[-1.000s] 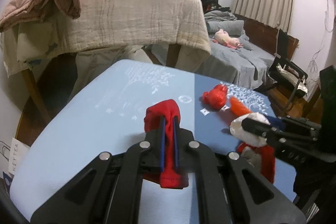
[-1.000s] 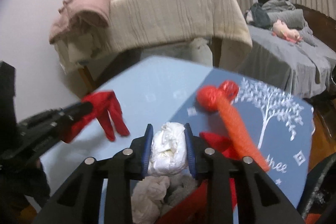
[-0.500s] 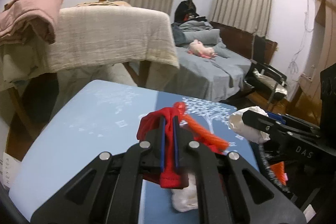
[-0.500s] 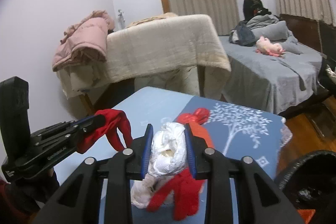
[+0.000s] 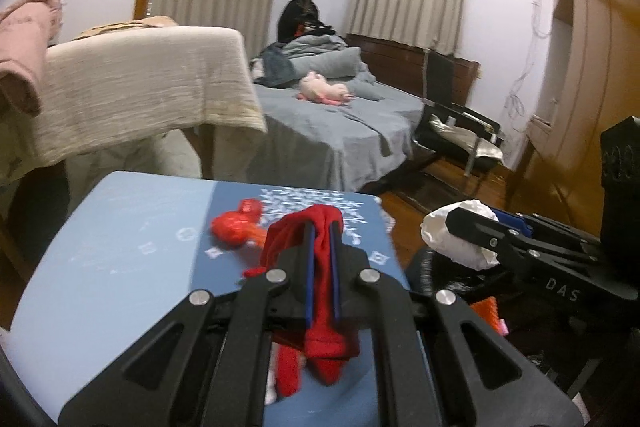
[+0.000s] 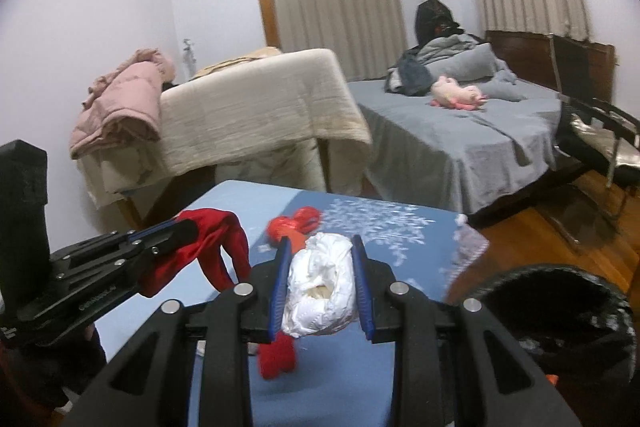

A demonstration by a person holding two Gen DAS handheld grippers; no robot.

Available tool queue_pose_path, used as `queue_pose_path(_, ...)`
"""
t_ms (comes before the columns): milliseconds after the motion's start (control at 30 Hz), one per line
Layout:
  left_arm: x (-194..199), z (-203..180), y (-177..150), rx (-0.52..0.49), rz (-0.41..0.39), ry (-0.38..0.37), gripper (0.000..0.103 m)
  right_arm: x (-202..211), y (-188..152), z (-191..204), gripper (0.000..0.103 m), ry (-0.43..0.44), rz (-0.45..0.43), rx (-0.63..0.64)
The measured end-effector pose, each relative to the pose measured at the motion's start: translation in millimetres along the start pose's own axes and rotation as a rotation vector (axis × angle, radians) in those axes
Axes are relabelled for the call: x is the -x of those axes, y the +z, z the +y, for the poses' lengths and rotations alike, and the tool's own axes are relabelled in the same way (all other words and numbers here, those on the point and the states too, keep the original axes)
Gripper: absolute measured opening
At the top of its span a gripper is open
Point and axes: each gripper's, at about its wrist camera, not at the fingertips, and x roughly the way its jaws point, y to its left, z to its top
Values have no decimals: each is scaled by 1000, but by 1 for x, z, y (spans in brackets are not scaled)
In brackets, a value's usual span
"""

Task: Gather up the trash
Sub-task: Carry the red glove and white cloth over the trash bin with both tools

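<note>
Right wrist view: our right tool is clenched on a white crumpled wad, lifted above the blue counter; the black bin sits just right of it. Our left tool grips a red cloth. We judge transport underway; next, carry both over the bin and let go. Left wrist view barely shows the bin, but shows the orange-red net item on the counter.

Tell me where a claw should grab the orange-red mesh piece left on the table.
Grip the narrow orange neck just behind the bunched red ball, coming from above with fingers across it. The ball looks bulky; the neck looks slimmer and lies flat on the blue table.
</note>
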Motion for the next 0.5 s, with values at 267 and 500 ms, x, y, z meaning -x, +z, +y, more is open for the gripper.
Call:
queue_pose_path(267, -20, -56, -3, -58, 28, -107, 6, 36, -13, -52, 29, -116, -16, -50)
queue_pose_path(500, -38, -108, -13, -108, 57, -204, 6, 66, -29, -94, 29, -217, -23, -96)
